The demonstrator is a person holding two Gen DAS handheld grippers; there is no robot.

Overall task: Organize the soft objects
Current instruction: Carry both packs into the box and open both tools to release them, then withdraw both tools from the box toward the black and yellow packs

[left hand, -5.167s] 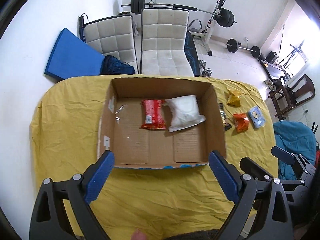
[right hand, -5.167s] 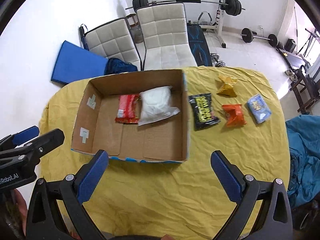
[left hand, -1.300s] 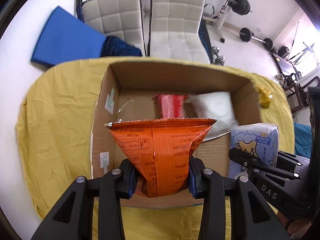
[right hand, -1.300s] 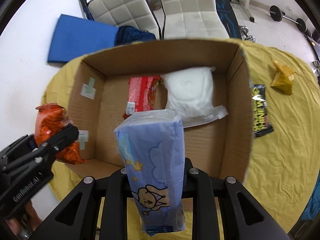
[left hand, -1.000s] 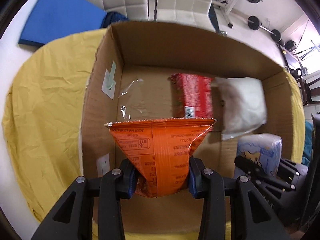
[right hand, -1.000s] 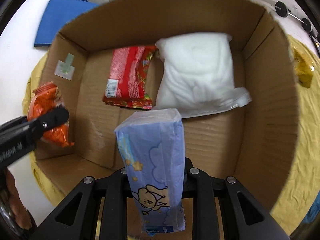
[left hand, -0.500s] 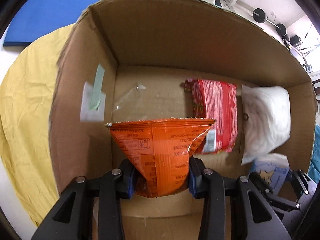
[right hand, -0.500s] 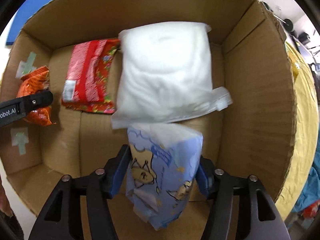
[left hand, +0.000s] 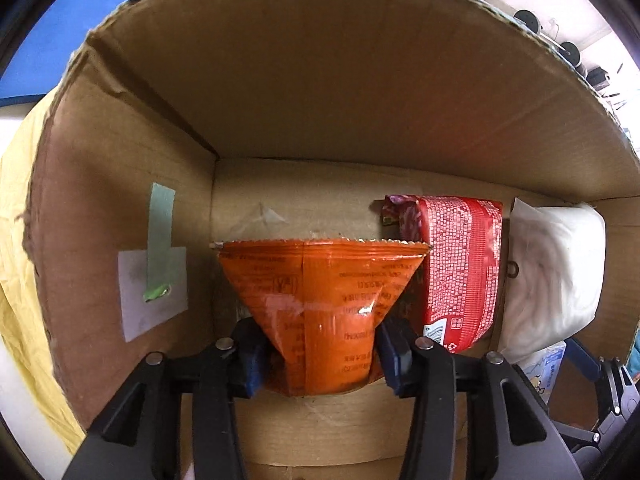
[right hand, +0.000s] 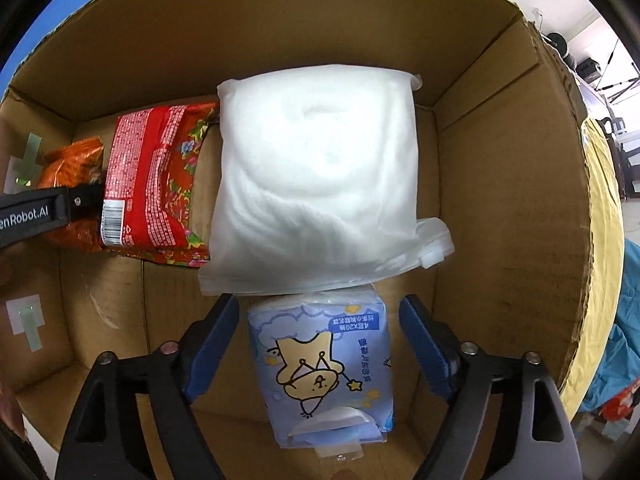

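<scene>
My left gripper (left hand: 318, 354) is shut on an orange snack bag (left hand: 322, 312), held low inside the cardboard box (left hand: 304, 92) near its left wall. A red packet (left hand: 456, 268) and a white soft pack (left hand: 556, 276) lie on the box floor to its right. In the right wrist view my right gripper (right hand: 320, 332) is open, its blue pads apart on either side of a blue tissue pack (right hand: 324, 364) that lies on the box floor (right hand: 112, 292) just in front of the white soft pack (right hand: 316, 188). The red packet (right hand: 152, 184) and the orange bag (right hand: 72, 168) show at left.
The box walls (right hand: 508, 184) surround both grippers closely. The yellow tablecloth (right hand: 604, 216) shows past the right wall and past the left wall (left hand: 16, 232). Paper and green tape patches (left hand: 154, 280) are stuck on the left wall.
Both grippers went deeper into the box. My right gripper opened and the blue tissue pack now lies on the box floor. My left gripper keeps its hold on the orange bag.
</scene>
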